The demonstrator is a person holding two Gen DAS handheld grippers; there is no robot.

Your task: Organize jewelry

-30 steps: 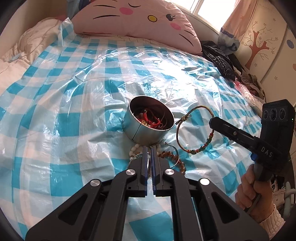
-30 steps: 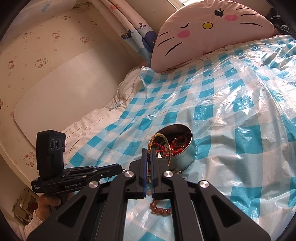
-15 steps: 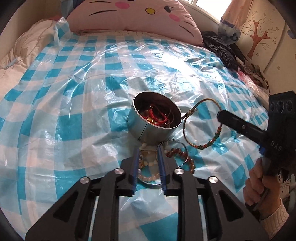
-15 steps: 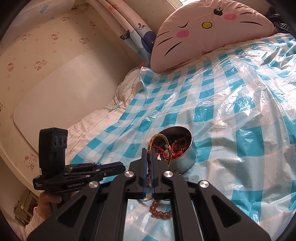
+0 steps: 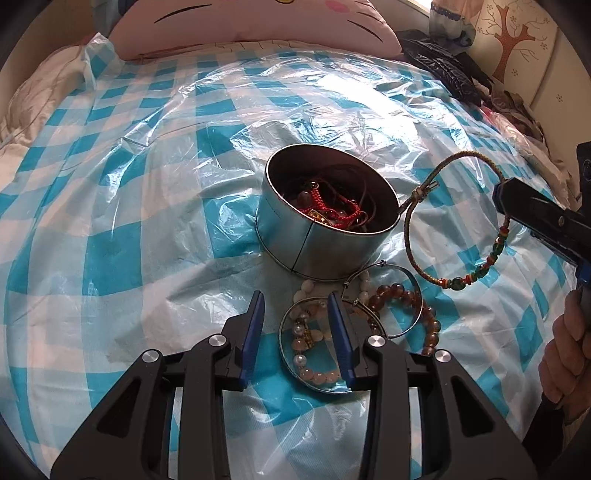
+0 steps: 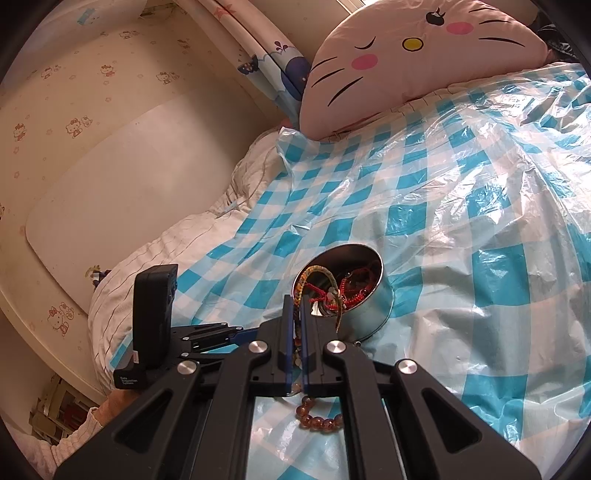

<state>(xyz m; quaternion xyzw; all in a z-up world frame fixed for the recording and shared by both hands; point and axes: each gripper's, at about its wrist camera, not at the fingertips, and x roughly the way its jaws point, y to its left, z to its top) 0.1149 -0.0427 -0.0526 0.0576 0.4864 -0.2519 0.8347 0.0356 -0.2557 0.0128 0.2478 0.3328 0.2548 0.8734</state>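
Left wrist cam sits low over the bed, looking along its fingers toward the pillow (image 5: 255,22), with the tin (image 5: 325,236) close ahead. Right wrist cam comes at the same tin (image 6: 347,291) from the other side, aimed toward the wall and the pillow (image 6: 417,62). Both views share the tin, the checked sheet (image 5: 147,155) and each other's gripper.

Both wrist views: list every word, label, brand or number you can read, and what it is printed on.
"Data Acquisition System": white print on the black body of the left gripper, seen in the right wrist view.
The black right gripper in the left wrist view shows no readable text.
Nothing readable on the round silver metal tin.
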